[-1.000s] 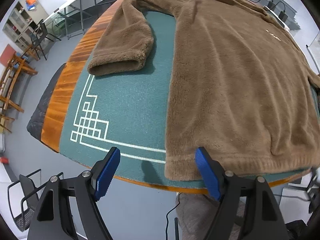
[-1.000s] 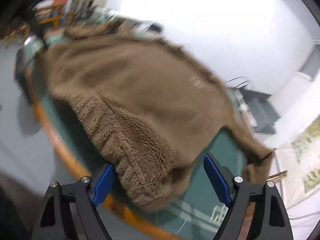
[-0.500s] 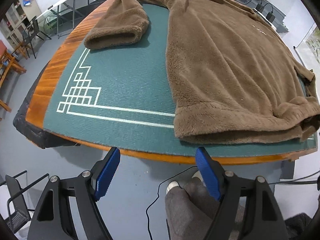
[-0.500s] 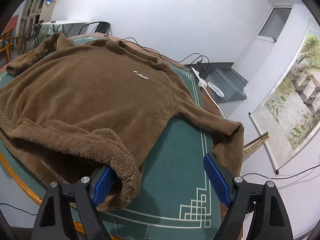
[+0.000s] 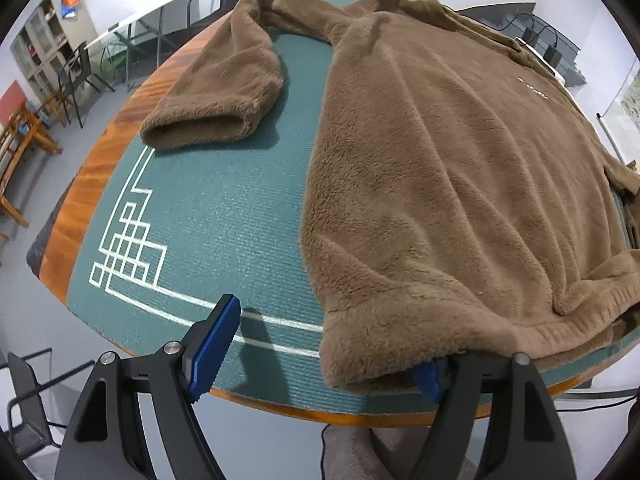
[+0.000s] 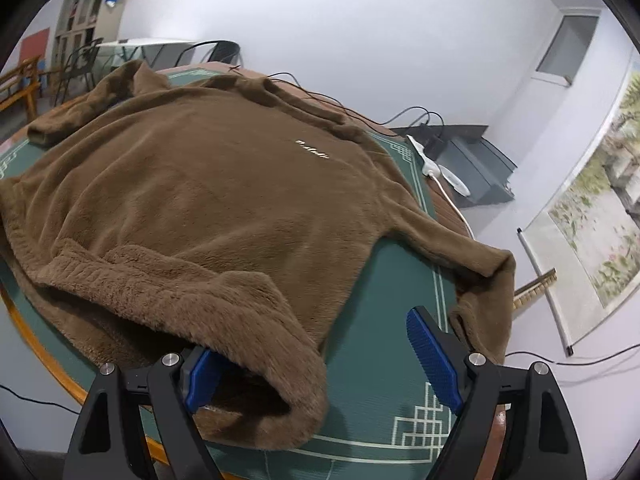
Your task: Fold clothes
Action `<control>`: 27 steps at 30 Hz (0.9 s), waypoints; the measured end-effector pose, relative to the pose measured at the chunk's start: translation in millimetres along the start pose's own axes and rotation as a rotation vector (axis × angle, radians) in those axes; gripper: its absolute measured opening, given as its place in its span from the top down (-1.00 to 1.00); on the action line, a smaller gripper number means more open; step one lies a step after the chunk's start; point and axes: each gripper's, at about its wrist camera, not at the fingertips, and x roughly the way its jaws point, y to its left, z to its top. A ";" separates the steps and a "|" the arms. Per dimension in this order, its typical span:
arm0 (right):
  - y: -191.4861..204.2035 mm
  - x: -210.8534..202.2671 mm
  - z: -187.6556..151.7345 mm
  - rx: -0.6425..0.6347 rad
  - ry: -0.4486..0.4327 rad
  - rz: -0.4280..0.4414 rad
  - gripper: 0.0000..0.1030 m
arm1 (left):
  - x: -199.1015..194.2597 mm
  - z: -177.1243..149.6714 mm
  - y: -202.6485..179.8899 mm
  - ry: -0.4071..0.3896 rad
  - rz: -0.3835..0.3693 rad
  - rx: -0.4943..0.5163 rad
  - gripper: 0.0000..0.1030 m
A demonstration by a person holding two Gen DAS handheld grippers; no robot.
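Now the brown fleece sweater [image 5: 440, 184] lies spread on the green-matted table [image 5: 224, 220], its hem corners draped over one blue pad of each tool: left tool [image 5: 320, 356] and right tool [image 6: 316, 364], both spread wide, unclamped.

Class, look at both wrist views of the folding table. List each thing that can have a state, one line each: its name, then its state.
Sweater: spread flat, front up, unfolded; hem corners at the table's near edge.
Left sleeve: lying out to the side on the mat.
Right sleeve: draped over the table edge.
Left gripper: open, hem corner between its fingers.
Right gripper: open, other hem corner between its fingers.
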 end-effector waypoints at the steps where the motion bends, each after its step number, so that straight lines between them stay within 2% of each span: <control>1: 1.9 -2.6 1.1 -0.004 -0.014 0.010 -0.67 | 1.4 -0.2 0.0 0.005 0.000 -0.001 -0.57; 3: 7.1 -8.1 3.9 -0.016 -0.036 0.047 -0.33 | 3.8 -0.7 0.4 0.014 -0.003 -0.004 -0.57; 4: 11.8 -9.2 5.9 -0.037 -0.036 0.059 0.28 | 3.9 -1.1 0.5 0.013 -0.005 -0.005 -0.57; 5: 17.0 -8.9 7.2 -0.063 -0.032 0.059 0.60 | 3.9 -1.6 0.6 0.010 -0.006 -0.005 -0.57; 7: 25.1 -6.7 8.5 -0.103 -0.025 0.047 0.67 | -0.3 -8.3 8.3 0.001 -0.002 0.000 -0.57; 9: 22.8 -5.7 9.0 -0.096 -0.014 0.029 0.73 | -3.1 -11.2 6.9 -0.024 0.036 0.020 -0.57; 12: -3.9 -14.5 9.3 0.008 0.003 -0.023 0.75 | -10.6 -14.1 8.2 -0.072 0.119 0.054 -0.59; 16: -44.7 -36.6 5.5 0.133 0.017 -0.066 0.75 | -32.0 -16.6 11.9 -0.114 0.079 0.070 -0.60; 21: -44.7 -57.0 -9.1 0.084 0.050 -0.103 0.74 | -81.3 -18.0 10.7 -0.218 0.062 0.110 -0.60; 23: -39.7 -57.3 -19.1 0.063 0.086 -0.092 0.74 | -81.4 -17.7 23.2 -0.211 0.057 0.108 -0.60; 27: -20.3 -31.4 -47.5 0.044 0.208 0.011 0.74 | -57.6 -27.2 32.0 -0.136 0.081 0.108 -0.60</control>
